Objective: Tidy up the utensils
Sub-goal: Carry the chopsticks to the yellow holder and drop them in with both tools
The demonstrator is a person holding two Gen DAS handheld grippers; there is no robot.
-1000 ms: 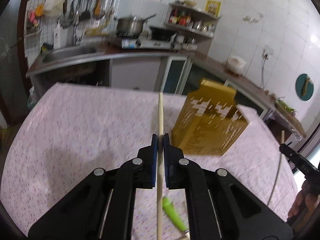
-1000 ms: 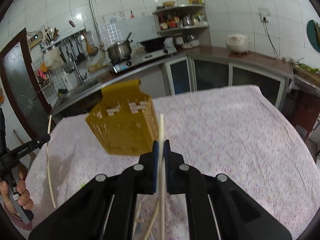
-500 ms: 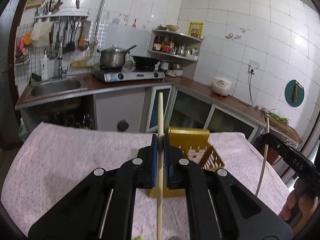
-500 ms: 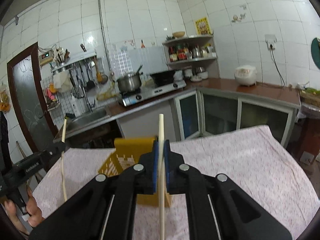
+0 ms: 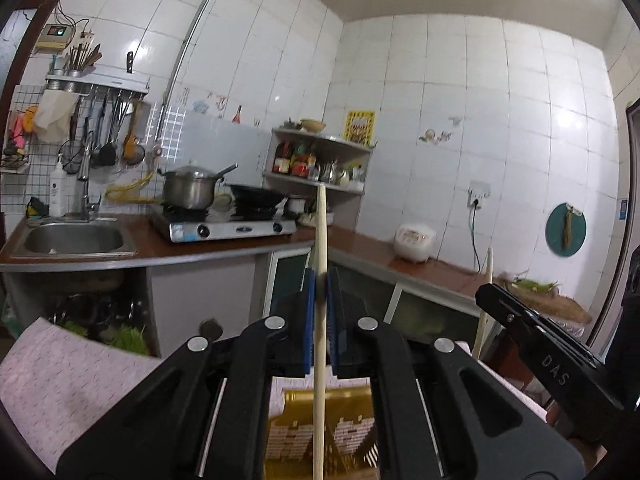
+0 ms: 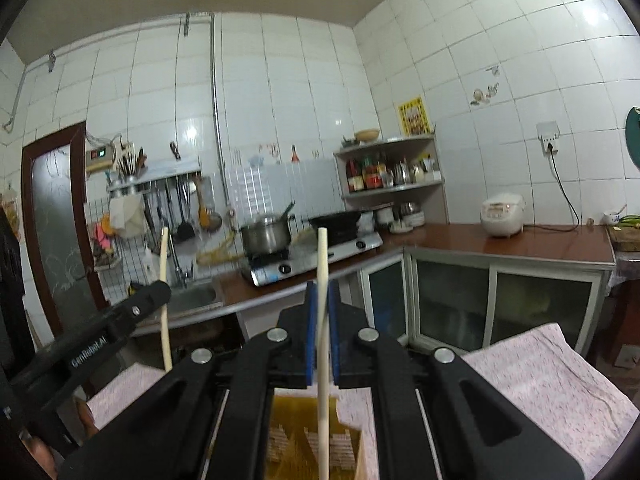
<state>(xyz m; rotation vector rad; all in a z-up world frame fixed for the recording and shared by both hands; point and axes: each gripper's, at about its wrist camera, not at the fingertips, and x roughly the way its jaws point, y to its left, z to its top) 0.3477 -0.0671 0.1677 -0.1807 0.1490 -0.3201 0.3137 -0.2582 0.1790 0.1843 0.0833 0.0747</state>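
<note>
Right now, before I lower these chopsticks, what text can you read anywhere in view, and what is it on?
"DAS": on the side of the right tongs, seen from the left wrist camera.
"GenRobot.AI": on the side of the left tongs, seen from the right wrist camera.
Yellow wall poster: print too small to read.
Bottle labels on the corner shelf: too blurred to read.
Rice cooker panel: unreadable.

The left gripper (image 5: 320, 292) pinches an upright chopstick (image 5: 319, 360) above the yellow basket (image 5: 352, 436) (right gripper (image 5: 490, 294) alongside, holding a second chopstick (image 5: 482, 320)).
</note>
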